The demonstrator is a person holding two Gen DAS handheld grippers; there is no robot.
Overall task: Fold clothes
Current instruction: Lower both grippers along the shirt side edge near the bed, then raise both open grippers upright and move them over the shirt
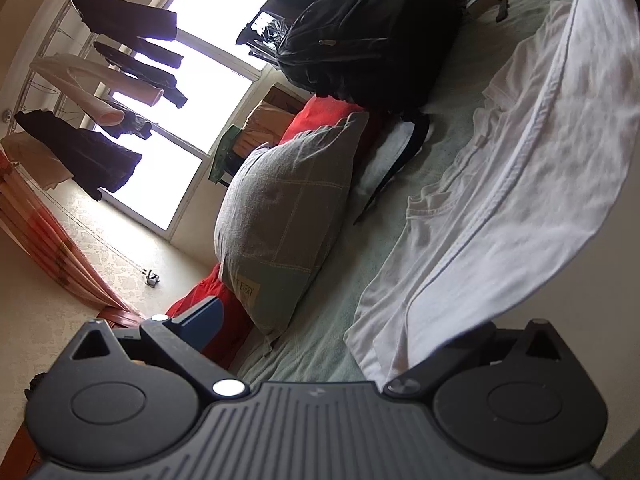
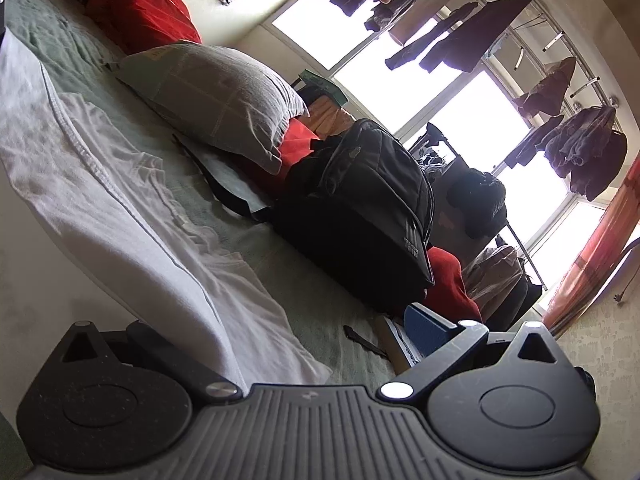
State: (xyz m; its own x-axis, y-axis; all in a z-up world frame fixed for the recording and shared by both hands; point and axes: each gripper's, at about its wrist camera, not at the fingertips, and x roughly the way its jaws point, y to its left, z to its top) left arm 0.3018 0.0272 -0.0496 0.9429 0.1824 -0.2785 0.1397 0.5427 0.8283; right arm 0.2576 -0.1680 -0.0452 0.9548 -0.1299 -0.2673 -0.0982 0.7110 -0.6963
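Observation:
A white garment (image 1: 500, 184) lies spread on the green bedspread (image 1: 320, 336), its hemmed edge raised toward both cameras. My left gripper (image 1: 340, 328) stands open, jaws wide apart. Its blue left fingertip (image 1: 202, 320) is bare, and the cloth drapes over the right finger and hides it. In the right wrist view the same white garment (image 2: 120, 200) runs along the left side. My right gripper (image 2: 288, 332) is open too. Its blue right fingertip (image 2: 428, 328) shows free, while its left finger sits under the cloth's edge.
A grey checked pillow (image 1: 288, 216) and a black backpack (image 1: 368, 40) lie on the bed beyond the garment, with red bedding (image 1: 320, 120) behind. A box (image 2: 400, 344) lies near the right fingertip. Clothes hang on a rack (image 2: 480, 36) by the window.

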